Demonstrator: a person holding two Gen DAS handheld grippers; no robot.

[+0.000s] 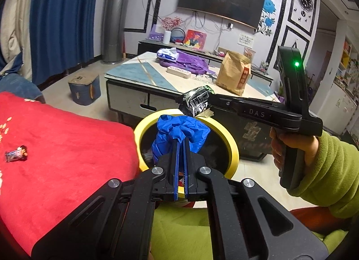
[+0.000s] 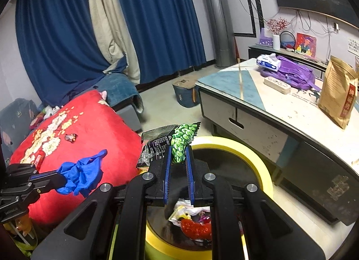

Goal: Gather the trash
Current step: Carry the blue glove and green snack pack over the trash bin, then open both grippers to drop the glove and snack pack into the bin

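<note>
My left gripper [image 1: 181, 142] is shut on a crumpled blue glove [image 1: 179, 132] and holds it over the yellow-rimmed trash bin [image 1: 233, 147]. It also shows in the right wrist view [image 2: 60, 179] with the blue glove [image 2: 80, 174]. My right gripper [image 2: 178, 150] is shut on a green and black snack wrapper [image 2: 179, 141] above the bin [image 2: 253, 159], which holds several wrappers. In the left wrist view the right gripper [image 1: 211, 103] holds the wrapper [image 1: 197, 101] over the bin's far rim. A small dark candy wrapper [image 1: 16, 153] lies on the red blanket [image 1: 67, 147].
A low coffee table [image 2: 258, 107] stands right of the bin, carrying a brown paper bag [image 2: 338, 98], a purple backpack [image 2: 294, 73] and a tissue pack [image 2: 269, 61]. A blue storage box [image 2: 185, 94] sits on the floor. Blue curtains hang behind.
</note>
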